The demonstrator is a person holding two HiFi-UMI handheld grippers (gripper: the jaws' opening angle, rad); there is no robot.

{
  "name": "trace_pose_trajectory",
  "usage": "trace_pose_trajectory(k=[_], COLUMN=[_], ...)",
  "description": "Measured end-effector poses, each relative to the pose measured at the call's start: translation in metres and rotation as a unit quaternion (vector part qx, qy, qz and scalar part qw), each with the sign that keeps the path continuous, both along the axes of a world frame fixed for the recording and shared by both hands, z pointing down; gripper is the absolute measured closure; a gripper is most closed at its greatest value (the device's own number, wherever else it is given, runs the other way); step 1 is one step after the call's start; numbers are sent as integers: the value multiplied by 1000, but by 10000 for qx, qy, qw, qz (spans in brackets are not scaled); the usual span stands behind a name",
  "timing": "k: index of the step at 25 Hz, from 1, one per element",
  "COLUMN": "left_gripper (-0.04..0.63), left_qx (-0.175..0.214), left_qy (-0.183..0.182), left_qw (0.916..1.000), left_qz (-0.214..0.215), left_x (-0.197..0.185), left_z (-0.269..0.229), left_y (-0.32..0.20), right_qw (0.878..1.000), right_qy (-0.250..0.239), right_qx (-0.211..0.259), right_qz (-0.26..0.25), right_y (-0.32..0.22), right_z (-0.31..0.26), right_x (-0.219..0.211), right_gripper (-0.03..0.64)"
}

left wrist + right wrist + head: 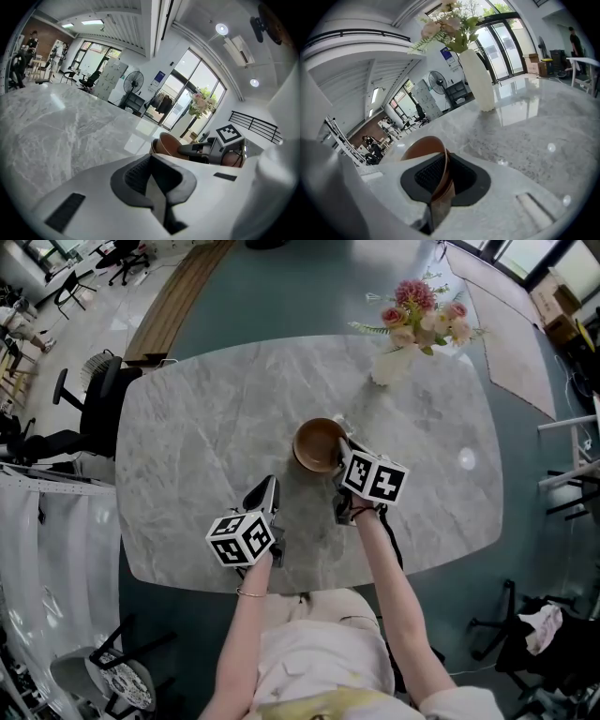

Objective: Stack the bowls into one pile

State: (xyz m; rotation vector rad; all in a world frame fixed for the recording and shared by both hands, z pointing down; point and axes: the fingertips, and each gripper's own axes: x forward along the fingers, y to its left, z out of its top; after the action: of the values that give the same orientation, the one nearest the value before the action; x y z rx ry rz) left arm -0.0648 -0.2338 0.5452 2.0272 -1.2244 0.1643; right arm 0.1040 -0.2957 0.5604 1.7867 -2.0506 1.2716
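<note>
A brown bowl (317,443) rests on the grey marble table (206,437), near its middle. My right gripper (339,456) is shut on the bowl's right rim; in the right gripper view the thin brown wall (439,180) runs between the two black pads. The left gripper (266,487) hovers near the table's front edge, to the lower left of the bowl, shut with nothing in it. In the left gripper view its pads (140,176) meet, and the bowl (166,143) and the right gripper (193,149) lie ahead on the right. Whether a second bowl is nested inside I cannot tell.
A white vase with pink flowers (394,367) stands at the table's far right, also ahead in the right gripper view, vase (478,79). Black office chairs (84,399) sit off the table's left edge. The person's lap is against the front edge.
</note>
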Motion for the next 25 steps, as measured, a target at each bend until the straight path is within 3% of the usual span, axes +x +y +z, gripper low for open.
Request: trace_pose_trajectory(k=[8, 19, 25], left_gripper=[595, 595, 595], left_qx=[-24, 32, 202], left_qy=[-25, -43, -130], left_qw=[10000, 10000, 9997], left_qz=[-26, -83, -41], left_x=[0, 2, 6], left_z=[1, -3, -9], left_y=[0, 3, 5], right_qw=[9967, 9907, 9923], right_qy=[663, 1045, 797], right_qx=[150, 347, 448], right_qz=[-447, -802, -836], right_y=[-4, -4, -2], right_z=[-4, -9, -13], right_x=[-9, -16, -16], right_gripper=[580, 538, 517])
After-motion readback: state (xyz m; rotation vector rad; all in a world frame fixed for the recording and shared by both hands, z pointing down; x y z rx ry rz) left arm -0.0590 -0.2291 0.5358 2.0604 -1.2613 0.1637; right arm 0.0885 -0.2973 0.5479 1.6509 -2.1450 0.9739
